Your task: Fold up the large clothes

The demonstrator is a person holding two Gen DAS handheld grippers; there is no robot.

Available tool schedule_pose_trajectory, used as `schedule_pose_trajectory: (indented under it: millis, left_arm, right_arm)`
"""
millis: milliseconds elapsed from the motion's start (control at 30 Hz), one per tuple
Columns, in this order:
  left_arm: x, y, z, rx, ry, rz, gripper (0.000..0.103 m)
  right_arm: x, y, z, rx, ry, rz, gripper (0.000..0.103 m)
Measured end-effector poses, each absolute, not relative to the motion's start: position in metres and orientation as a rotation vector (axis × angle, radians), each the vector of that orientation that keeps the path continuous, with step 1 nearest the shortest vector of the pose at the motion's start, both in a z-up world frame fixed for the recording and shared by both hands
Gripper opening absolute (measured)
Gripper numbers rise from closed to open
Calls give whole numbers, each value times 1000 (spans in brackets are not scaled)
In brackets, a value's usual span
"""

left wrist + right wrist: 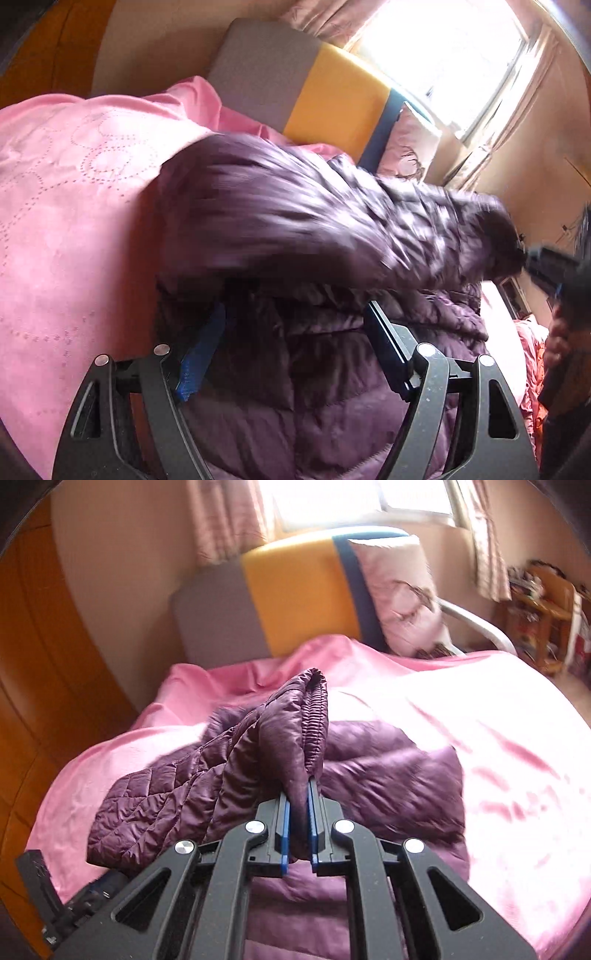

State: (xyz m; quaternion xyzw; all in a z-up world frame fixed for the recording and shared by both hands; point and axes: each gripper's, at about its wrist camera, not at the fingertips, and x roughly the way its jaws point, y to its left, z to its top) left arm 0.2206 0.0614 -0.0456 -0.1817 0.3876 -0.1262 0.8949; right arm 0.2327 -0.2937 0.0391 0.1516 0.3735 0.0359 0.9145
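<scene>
One purple quilted jacket (369, 753), spread on the pink bedspread (498, 738) in the middle of the bed, one sleeve (295, 723) lifted off it. Two grippers. Right gripper (298, 797): fingers narrow, pinched tight on the gathered cuff end of that sleeve, which stands up above the jacket's body. Left gripper (295, 314): fingers wide apart, over the jacket's lower part, nothing pressed between them; one blue pad (201, 354) on its left finger, tip hidden under the blurred sleeve crossing just beyond. A dark-sleeved hand (557, 339) at the right edge of the left view, right of the jacket.

One bed, one padded headboard (295, 598) beyond the jacket in grey, yellow and blue bands. One pale pink pillow (402, 594) against the headboard's blue end. One bright window (354, 498) behind the headboard, pink curtains (229, 520) on both sides. Orange wooden panelling (40, 672) left of the bed. One small wooden chair (546, 609) with clutter, far right of the bed.
</scene>
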Motion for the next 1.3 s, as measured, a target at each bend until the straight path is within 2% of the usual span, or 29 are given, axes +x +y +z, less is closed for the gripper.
schedule_pose_trajectory:
  millis: [233, 433, 467, 533, 633, 733, 900, 1067, 1200, 1300]
  left_arm:
    - [229, 64, -59, -361, 851, -230, 76]
    - [214, 68, -50, -303, 841, -202, 76]
    - [209, 70, -47, -297, 831, -197, 76]
    - [197, 77, -37, -292, 798, -189, 76]
    - [185, 87, -18, -292, 728, -184, 76]
    - [187, 87, 3, -300, 675, -211, 76]
    - [219, 59, 19, -302, 643, -285, 76]
    - [262, 26, -5, -247, 729, -301, 76]
    - [275, 36, -53, -218, 845, -224, 75]
    - [274, 51, -71, -248, 863, -215, 74]
  right_arm:
    - [219, -339, -16, 353, 885, -55, 7]
    - [213, -358, -32, 382, 900, -60, 8]
    - [213, -357, -32, 377, 897, -55, 10]
    - [206, -360, -31, 377, 882, -44, 25]
    - [196, -363, -20, 351, 821, -41, 36]
    - [187, -358, -3, 328, 760, -39, 42]
    - [202, -345, 4, 296, 748, -20, 43]
    - [231, -333, -15, 267, 816, -19, 47]
    - [241, -323, -39, 247, 860, -12, 51]
    - [250, -307, -59, 202, 889, 4, 51]
